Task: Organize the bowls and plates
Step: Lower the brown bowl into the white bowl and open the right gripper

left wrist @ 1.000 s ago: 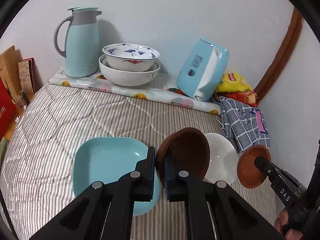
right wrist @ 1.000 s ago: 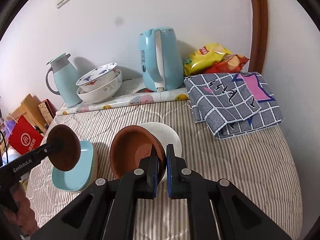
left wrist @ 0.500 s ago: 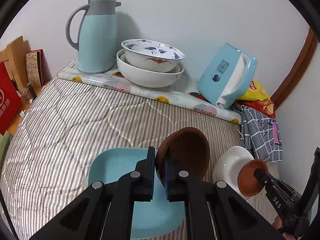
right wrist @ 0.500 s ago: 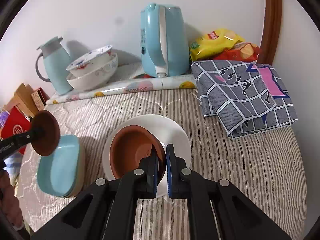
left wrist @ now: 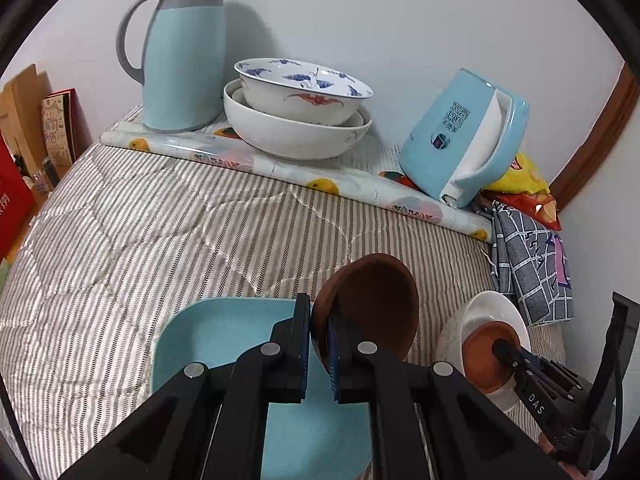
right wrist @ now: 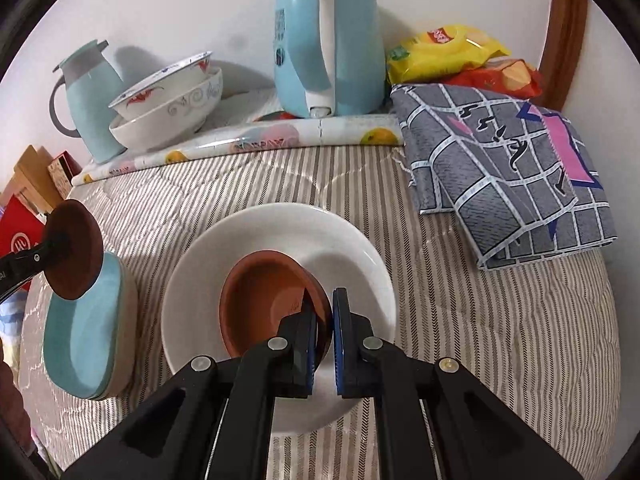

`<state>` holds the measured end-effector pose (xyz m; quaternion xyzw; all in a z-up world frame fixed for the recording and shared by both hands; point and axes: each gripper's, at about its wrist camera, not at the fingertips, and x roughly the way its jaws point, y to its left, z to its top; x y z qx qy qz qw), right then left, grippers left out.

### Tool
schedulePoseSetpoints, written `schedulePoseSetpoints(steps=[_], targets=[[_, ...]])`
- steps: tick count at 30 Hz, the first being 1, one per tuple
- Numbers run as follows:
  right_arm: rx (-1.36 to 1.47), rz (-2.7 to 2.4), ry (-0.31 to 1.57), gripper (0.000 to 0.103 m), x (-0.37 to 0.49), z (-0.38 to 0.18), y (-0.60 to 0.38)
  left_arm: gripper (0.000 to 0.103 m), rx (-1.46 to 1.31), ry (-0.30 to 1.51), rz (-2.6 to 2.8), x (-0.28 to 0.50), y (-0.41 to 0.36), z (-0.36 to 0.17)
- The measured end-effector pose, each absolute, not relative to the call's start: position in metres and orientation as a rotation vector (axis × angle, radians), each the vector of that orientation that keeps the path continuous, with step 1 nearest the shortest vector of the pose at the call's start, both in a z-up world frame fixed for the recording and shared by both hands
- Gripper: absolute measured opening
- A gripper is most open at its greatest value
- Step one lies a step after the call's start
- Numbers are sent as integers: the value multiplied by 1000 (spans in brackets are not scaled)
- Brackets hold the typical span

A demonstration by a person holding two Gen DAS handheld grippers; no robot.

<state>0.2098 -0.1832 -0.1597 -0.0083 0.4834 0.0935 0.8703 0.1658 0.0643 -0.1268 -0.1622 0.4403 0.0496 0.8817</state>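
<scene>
Right now there are two small brown bowls, and each one is pinched by its rim in a pair of tongs. The right gripper (right wrist: 325,312) has its jaws pressed tight on the edge of one brown bowl (right wrist: 264,300), which sits low inside the white plate (right wrist: 224,248), maybe touching it, though I cannot tell for sure. The left gripper (left wrist: 319,334) squeezes the rim of the other brown bowl (left wrist: 376,304), tipped up on its side over the near corner of the square blue plate (left wrist: 216,344). Both plates lie on the striped quilt (left wrist: 140,232), the blue one to the left of the white one. Farther back, two big white bowls (left wrist: 296,108) sit nested next to a blue jug (left wrist: 180,52), with a blue kettle (right wrist: 324,40), a checked cloth (right wrist: 508,168) and snack bags (right wrist: 444,52) near the wall. I think the bowls are about to be set down on the plates. The tipped bowl could slip from such a thin grip and roll off the blue plate. If the right one is let go while tilted, it could clack on the white plate or chip. The quilt is soft, so a plate might wobble when pushed.
</scene>
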Motion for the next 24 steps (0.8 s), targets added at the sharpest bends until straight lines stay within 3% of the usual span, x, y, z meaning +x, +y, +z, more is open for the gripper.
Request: schedulePoseSetpoints(steps=[24], targets=[[-176, 163, 1079, 11, 227, -173, -159, 8, -331, 942, 66, 173, 61, -133]])
